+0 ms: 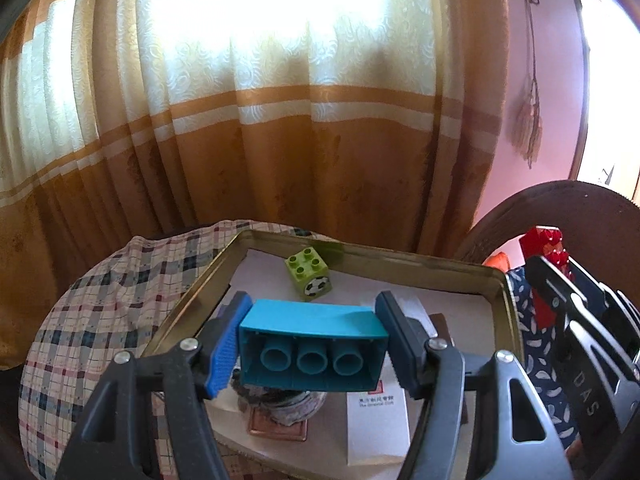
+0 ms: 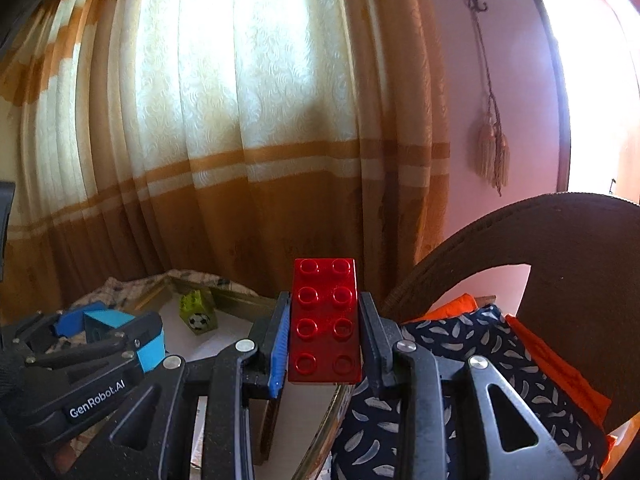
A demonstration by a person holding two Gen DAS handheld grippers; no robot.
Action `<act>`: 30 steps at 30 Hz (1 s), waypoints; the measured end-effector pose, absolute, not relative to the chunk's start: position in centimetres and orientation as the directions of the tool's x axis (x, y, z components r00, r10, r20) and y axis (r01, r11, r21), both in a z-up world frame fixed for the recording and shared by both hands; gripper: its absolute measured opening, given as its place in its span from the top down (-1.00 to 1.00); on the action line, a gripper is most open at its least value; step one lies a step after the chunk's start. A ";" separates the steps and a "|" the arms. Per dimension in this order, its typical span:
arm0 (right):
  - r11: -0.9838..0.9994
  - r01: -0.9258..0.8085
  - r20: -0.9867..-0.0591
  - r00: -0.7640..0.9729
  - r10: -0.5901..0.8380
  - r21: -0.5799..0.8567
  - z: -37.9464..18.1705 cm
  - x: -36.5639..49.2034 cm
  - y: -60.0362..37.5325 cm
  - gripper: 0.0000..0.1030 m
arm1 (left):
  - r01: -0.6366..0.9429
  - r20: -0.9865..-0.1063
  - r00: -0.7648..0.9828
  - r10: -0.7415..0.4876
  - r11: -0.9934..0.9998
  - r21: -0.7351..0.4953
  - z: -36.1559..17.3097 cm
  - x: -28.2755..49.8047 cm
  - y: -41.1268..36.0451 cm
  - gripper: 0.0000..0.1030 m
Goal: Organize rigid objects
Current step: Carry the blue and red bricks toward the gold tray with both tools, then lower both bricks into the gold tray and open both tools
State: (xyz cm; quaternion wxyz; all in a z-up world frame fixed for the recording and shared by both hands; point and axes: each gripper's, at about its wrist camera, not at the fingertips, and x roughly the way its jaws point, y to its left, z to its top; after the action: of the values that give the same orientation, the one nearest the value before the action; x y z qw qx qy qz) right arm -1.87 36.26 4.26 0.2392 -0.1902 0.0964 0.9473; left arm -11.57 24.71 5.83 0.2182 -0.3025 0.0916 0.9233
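The left tool [image 1: 312, 350] is clamped on a teal brick [image 1: 314, 350], pads pressed to its two short ends, hollow underside with three tubes turned toward the camera; it hangs above the near part of a gold-rimmed tin tray [image 1: 404, 266]. Inside the tray, beyond the teal brick, a lime-green brick [image 1: 309, 276] with a football print on one face sits on the pale lining, studs up. Under the held brick the tray's contents are hard to read: a white card with small print [image 1: 376, 420] and a dark, mottled roundish thing, mostly covered by the brick. The tray rests on a checked cloth [image 1: 100, 304]; whatever carries the cloth is hidden. The right tool [image 2: 324, 332] grips a red brick [image 2: 324, 320] by its long sides, studs facing the camera, held to the right of the tray, over its right rim and a navy cloth with pale feather marks [image 2: 452, 360]. Beyond that cloth a dark wicker chair back [image 2: 560, 248] is cut off by the frame edge. An orange fabric [image 2: 460, 304] peeks from behind the navy cloth, its shape unclear. A cream and orange curtain [image 1: 260, 100] closes off everything behind the tray
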 end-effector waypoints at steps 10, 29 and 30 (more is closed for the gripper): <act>-0.869 -0.487 -0.450 -0.797 0.402 0.086 3.2 -3.3 37.0 0.33 | -0.461 -0.630 -0.701 0.333 -0.886 0.045 4.5 -12.8 25.9 -0.25; -0.884 -0.452 -0.571 -0.759 0.312 0.118 1.2 -6.8 38.4 0.33 | -0.404 -0.709 -0.671 0.216 -0.909 0.106 2.1 -16.5 27.0 -0.25; -0.884 -0.452 -0.575 -0.757 0.311 0.117 1.1 -6.8 38.4 0.33 | -0.403 -0.714 -0.666 0.215 -0.909 0.102 1.9 -16.7 26.9 -0.25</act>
State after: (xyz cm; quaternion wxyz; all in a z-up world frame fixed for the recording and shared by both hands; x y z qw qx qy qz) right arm -6.85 38.37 1.14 0.2053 -0.2815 0.1254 0.9289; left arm -16.67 26.90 1.93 0.1709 -0.3710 0.1268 0.9039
